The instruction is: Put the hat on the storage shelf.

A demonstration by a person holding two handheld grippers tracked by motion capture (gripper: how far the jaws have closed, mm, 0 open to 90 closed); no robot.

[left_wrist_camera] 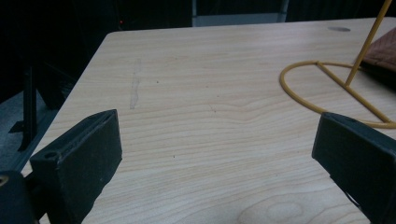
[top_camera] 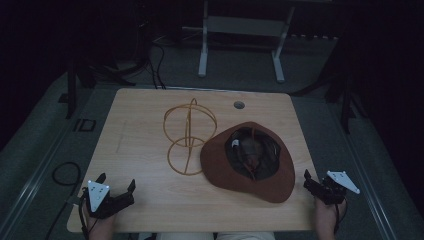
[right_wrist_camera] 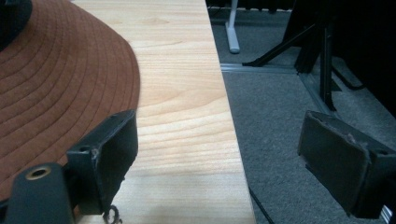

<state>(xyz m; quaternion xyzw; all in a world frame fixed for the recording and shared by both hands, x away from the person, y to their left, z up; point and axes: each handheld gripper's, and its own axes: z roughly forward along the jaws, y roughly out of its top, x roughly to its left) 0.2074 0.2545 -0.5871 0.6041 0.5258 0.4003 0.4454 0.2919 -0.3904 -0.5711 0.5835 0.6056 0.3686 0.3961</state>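
just left of r tool [top_camera: 314, 183], jaws spread: brown hat [top_camera: 220, 167], untouched; l tool [top_camera: 117, 186] spread, well apart.

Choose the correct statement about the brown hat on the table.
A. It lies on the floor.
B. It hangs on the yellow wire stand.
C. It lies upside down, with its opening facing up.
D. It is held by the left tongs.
C: in the high view the hat rests on the table with its dark inside facing up, beside the wire stand, not on it.
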